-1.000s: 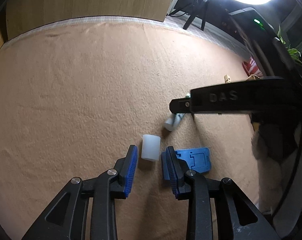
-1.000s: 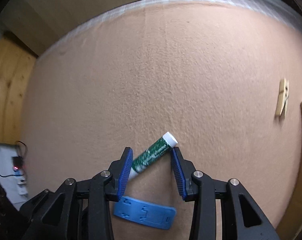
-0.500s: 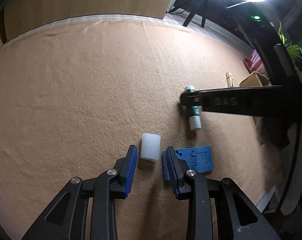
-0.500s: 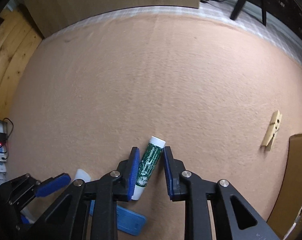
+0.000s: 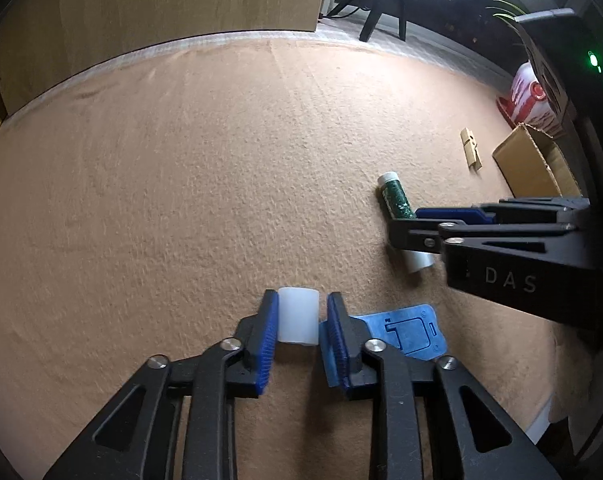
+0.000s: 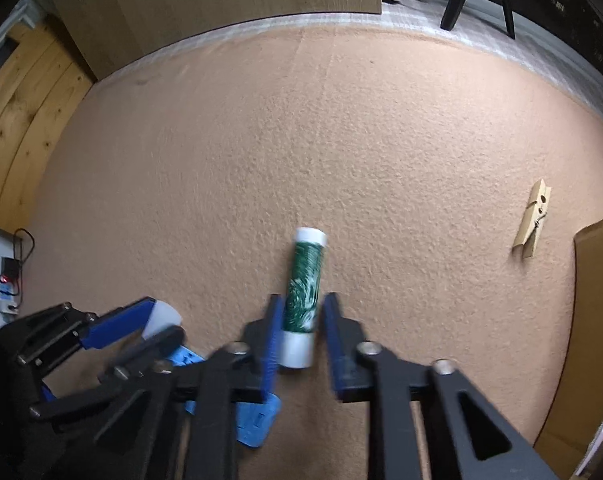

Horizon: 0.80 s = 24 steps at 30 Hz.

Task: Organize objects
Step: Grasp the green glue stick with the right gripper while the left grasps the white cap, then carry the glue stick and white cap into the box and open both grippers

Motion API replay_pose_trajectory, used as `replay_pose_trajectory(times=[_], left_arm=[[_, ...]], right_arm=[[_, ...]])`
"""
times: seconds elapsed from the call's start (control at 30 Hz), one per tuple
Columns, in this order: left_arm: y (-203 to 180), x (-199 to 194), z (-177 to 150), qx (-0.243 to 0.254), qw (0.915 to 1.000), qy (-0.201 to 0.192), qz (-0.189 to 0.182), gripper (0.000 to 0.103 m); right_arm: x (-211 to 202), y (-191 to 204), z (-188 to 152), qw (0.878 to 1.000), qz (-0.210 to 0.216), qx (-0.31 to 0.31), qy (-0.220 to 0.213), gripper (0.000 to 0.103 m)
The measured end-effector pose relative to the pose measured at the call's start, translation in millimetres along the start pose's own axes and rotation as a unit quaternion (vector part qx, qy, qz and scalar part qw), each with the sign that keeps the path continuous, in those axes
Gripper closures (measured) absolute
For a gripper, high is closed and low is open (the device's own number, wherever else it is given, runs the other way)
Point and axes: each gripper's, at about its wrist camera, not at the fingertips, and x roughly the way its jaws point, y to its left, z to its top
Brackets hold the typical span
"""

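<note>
Both pairs of jaws were being closed: left gripper [image 5: 298, 312] on the white cap [image 5: 297, 316], right gripper [image 6: 300, 322] on the green tube [image 6: 303, 294]; if squeezed off-centre, either could be rolled away

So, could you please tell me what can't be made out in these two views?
- Blue plastic plate: partly hidden under the left claw in both views.
- Green tube: label print blurred in the right wrist view; its middle is hidden by the right claw in the left wrist view.
- Cardboard box: its inside is not visible; cut off by the edge.
</note>
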Motion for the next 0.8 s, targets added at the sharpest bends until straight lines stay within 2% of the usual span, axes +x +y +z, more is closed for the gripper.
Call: replay_pose_trajectory(times=[0.2, 0.47, 0.63, 0.8], left_arm=[[13, -2, -1, -0.018, 0.9998, 0.0, -0.013, 0.089], [36, -16, -7, -0.069, 0.9969, -0.011, -0.036, 0.093], [35, -37, -10, -0.083, 0.9947, -0.027, -0.055, 0.093], [20, -54, -2, -0.073, 0.9941, -0.042, -0.068, 0.093]], right_arm=[[-7, -14, -8, 0.999, 0.023, 0.021, -0.007, 0.089], [-35, -40, -42, 0.996, 0.06, 0.056, -0.037, 0.089], [-65, -64, -66, 0.991, 0.081, 0.083, -0.066, 0.089], [-101, -90, -82, 0.987, 0.071, 0.098, -0.105, 0.089]])
